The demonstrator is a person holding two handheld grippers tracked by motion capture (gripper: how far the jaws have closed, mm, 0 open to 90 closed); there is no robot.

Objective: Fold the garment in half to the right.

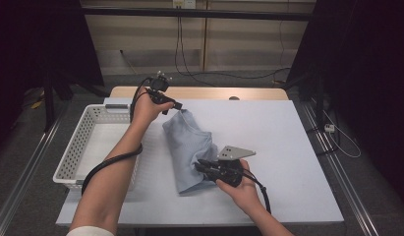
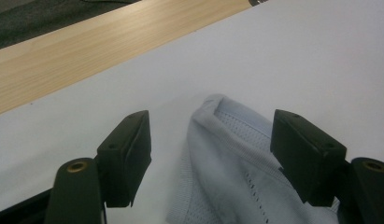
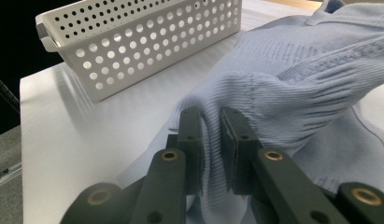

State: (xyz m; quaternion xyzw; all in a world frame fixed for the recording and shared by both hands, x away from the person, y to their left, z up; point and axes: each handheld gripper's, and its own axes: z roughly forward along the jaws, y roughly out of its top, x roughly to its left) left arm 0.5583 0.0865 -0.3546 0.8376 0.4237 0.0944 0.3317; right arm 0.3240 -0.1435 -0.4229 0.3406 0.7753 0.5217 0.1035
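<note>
I'm looking at the white table sheet (image 1: 288,142), which is carrying a perforated white basket (image 1: 86,142) along its left edge. Just right of the basket, the pale blue knit garment (image 1: 189,147) is lying bunched near the middle. My right gripper (image 1: 205,167) is pinching a fold of its near edge, jaws nearly closed on the fabric. My left gripper (image 1: 176,105) is hovering at the garment's far end, jaws spread wide either side of the hem, gripping nothing.
</note>
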